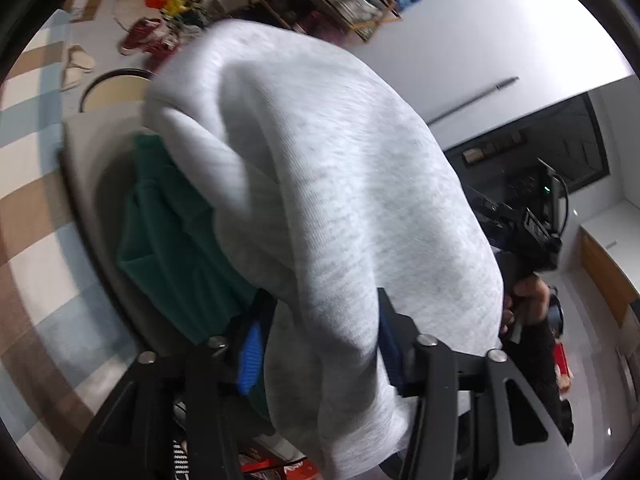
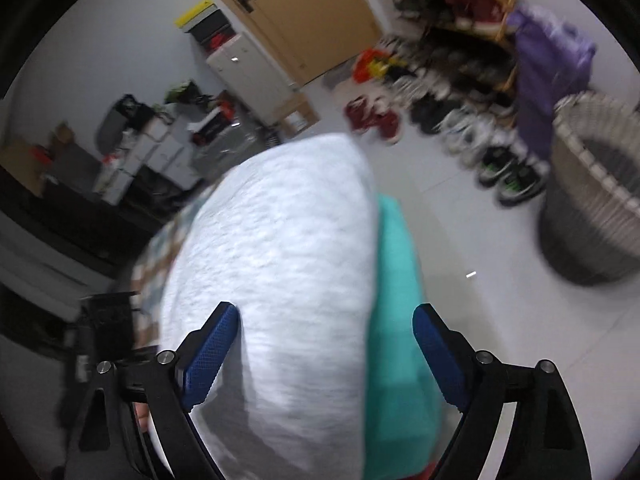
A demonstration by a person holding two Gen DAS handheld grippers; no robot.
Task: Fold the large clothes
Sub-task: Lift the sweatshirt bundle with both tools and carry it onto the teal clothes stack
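Note:
A light grey garment (image 1: 320,208) is bundled and lifted, filling the left wrist view. My left gripper (image 1: 320,344) has its jaws around the bundle's lower part, the blue pads pressing its sides. A green garment (image 1: 176,248) lies beneath it on a pale round surface (image 1: 86,168). In the right wrist view the grey garment (image 2: 272,264) lies between the fingers of my right gripper (image 2: 326,352), whose jaws stand wide, the left pad (image 2: 210,356) touching the cloth. The green garment (image 2: 396,320) shows beside it. The right gripper and hand also show in the left wrist view (image 1: 532,240).
A checked rug (image 1: 28,208) covers the floor at left. A woven laundry basket (image 2: 592,208) stands at right. Shoe racks (image 2: 460,40) and several shoes (image 2: 500,152) line the far wall. Boxes and a cabinet (image 2: 236,64) stand near a wooden door (image 2: 304,8).

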